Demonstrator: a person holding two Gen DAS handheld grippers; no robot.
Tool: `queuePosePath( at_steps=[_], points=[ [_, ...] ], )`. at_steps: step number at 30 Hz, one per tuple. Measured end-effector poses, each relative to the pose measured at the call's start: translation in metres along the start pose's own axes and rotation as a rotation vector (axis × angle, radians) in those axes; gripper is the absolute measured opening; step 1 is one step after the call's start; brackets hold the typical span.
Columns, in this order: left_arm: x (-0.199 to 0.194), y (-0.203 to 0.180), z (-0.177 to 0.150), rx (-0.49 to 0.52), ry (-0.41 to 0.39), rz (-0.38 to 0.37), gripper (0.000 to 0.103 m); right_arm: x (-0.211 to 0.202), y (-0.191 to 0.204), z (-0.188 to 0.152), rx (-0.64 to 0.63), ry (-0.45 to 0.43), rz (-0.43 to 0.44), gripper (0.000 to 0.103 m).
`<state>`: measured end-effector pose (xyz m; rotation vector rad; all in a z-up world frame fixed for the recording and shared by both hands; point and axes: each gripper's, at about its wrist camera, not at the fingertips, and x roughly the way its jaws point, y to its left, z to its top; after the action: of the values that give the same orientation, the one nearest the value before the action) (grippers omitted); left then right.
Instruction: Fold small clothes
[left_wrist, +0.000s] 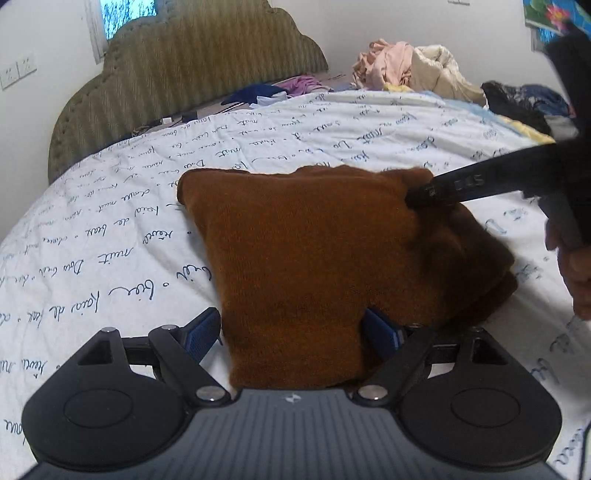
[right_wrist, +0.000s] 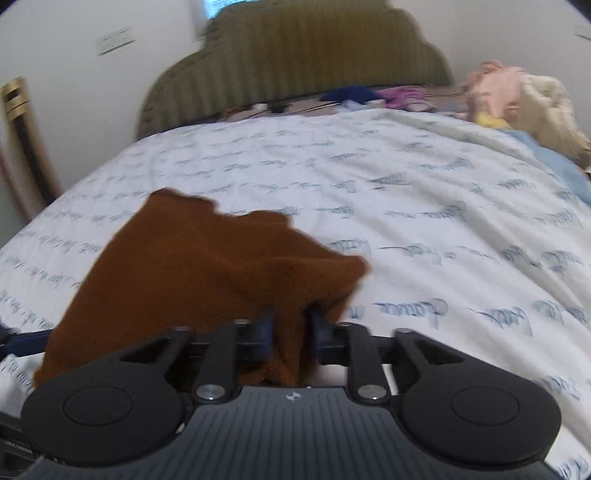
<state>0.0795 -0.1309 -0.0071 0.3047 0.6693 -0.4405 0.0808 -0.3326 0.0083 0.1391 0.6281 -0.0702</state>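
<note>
Script-print bedspread (left_wrist: 110, 236) – olive headboard (left_wrist: 192, 62) behind; wall sockets (left_wrist: 18, 72) at left.

right view blurred, bedspread (right_wrist: 424, 206) script perhaps unreadable

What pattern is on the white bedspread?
The bedspread is white, printed with dark blue handwritten script in rows; the left wrist view shows it sharpest.

Both of my wrist cameras look forward and downward along their fingers, close over the bed (left_wrist: 110, 221). Each view shares the brown garment (left_wrist: 314, 258) and headboard (left_wrist: 192, 66).
</note>
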Motion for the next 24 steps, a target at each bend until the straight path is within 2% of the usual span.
queuePosePath(
  at_steps=[1, 2, 4, 7, 10, 11, 14, 15, 17, 20, 22, 24],
  points=[
    [-0.002, 0.002, 0.001, -0.010, 0.003, -0.003, 0.085, -0.012, 0.003, -0.002, -0.012, -0.045, -0.039, 0.051],
    [-0.002, 0.004, 0.000, -0.019, 0.008, -0.005, 0.085, -0.024, 0.008, -0.004, -0.026, -0.084, -0.057, 0.051],
    [0.000, 0.005, 0.000, -0.038, 0.021, -0.007, 0.085, -0.040, 0.018, -0.009, -0.065, -0.110, -0.008, 0.051],
    [0.000, 0.005, -0.003, -0.061, 0.031, -0.005, 0.085, -0.035, 0.034, -0.023, -0.132, -0.027, 0.060, 0.054],
    [-0.002, 0.003, -0.004, -0.070, 0.035, 0.008, 0.085, -0.013, 0.037, -0.040, -0.159, 0.063, -0.002, 0.066],
    [-0.003, 0.003, -0.004, -0.075, 0.039, 0.010, 0.085, -0.014, 0.033, -0.042, -0.124, 0.059, -0.002, 0.070],
    [-0.006, 0.004, -0.007, -0.084, 0.041, 0.023, 0.085, -0.030, 0.026, -0.041, -0.023, 0.025, 0.025, 0.072],
    [-0.006, 0.004, -0.008, -0.086, 0.040, 0.027, 0.085, -0.034, 0.026, -0.041, -0.019, 0.011, 0.024, 0.075],
    [-0.007, 0.003, -0.009, -0.096, 0.042, 0.032, 0.085, -0.037, 0.030, -0.046, -0.045, 0.017, 0.013, 0.087],
    [-0.010, 0.002, -0.010, -0.114, 0.045, 0.035, 0.085, -0.027, 0.030, -0.057, -0.064, 0.084, -0.028, 0.088],
    [-0.013, 0.002, -0.012, -0.123, 0.047, 0.041, 0.085, -0.033, 0.027, -0.059, -0.018, 0.080, -0.017, 0.089],
    [-0.015, 0.003, -0.013, -0.135, 0.047, 0.048, 0.085, -0.042, 0.029, -0.060, -0.008, 0.066, -0.027, 0.095]
  ],
)
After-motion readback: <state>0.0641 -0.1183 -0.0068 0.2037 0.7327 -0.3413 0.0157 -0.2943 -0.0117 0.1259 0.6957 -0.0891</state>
